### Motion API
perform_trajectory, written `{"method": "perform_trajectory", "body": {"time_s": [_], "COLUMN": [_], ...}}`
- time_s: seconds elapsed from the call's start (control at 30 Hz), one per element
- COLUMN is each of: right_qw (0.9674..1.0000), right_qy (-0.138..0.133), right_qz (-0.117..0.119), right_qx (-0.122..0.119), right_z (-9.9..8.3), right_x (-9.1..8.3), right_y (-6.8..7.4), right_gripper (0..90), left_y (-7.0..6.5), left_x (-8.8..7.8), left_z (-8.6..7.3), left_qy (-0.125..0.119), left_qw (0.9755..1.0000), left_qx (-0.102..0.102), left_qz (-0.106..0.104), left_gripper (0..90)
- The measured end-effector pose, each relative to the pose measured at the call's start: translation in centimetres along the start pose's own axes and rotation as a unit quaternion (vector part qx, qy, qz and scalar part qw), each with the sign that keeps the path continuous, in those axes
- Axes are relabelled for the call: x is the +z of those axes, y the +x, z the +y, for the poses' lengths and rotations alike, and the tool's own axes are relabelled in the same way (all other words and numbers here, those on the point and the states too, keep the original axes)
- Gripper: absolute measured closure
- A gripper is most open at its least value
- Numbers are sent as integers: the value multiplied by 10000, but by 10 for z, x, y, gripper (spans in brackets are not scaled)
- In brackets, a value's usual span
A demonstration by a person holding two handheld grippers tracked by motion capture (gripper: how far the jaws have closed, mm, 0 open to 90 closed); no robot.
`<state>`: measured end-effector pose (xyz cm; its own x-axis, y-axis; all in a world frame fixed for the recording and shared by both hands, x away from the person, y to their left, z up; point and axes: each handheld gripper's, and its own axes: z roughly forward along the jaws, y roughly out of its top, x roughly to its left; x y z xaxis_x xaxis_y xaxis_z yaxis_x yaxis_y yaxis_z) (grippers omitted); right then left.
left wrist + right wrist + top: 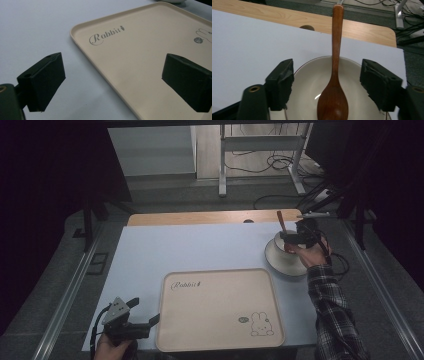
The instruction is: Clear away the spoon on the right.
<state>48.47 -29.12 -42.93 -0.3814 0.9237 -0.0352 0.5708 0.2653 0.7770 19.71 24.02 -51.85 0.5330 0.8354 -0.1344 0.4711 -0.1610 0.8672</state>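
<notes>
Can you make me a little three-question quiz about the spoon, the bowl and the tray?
1. True or false: the wooden spoon lies in the bowl.
2. What word is printed on the tray?
3. Which tongs hover at the bowl: A the left tongs, B the right tongs?

Key: 1 true. 2 Rabbit. 3 B; its open jaws stand either side of the spoon, not touching it.

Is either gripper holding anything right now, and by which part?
Nothing is held. The right gripper straddles the wooden spoon in the bowl, pads apart from it. The left gripper is open.
</notes>
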Motion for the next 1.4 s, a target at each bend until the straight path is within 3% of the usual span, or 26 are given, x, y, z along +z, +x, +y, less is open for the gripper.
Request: {"method": "perform_trajectory", "body": {"time_s": [0.33, 0.57, 0.7, 1.03, 1.17, 1.4], "right_qw": [9999, 9996, 9994, 9989, 9988, 9983], "right_qy": [96, 95, 177, 341, 403, 519], "right_qz": [-105, -204, -215, -286, -244, -184], "right_qx": [39, -146, -229, -121, -103, -166], "right_z": [15, 25, 29, 33, 32, 37], "right_x": [22, 36, 46, 69, 72, 66], "right_y": [-7, -8, -9, -13, -13, -8], "right_gripper": [469, 552, 569, 627, 759, 779], "left_y": [0, 0, 0, 0, 0, 0], "left_x": [0, 0, 0, 0, 0, 0], "left_z": [0, 0, 0, 0, 0, 0], "left_qy": [-8, -9, -14, -14, -14, -16], "left_qw": [10000, 10000, 10000, 10000, 10000, 10000], "left_qx": [3, 2, 8, 15, 15, 22], "left_qz": [-11, -18, -25, -27, -29, -24], "left_gripper": [46, 46, 46, 46, 46, 46]}}
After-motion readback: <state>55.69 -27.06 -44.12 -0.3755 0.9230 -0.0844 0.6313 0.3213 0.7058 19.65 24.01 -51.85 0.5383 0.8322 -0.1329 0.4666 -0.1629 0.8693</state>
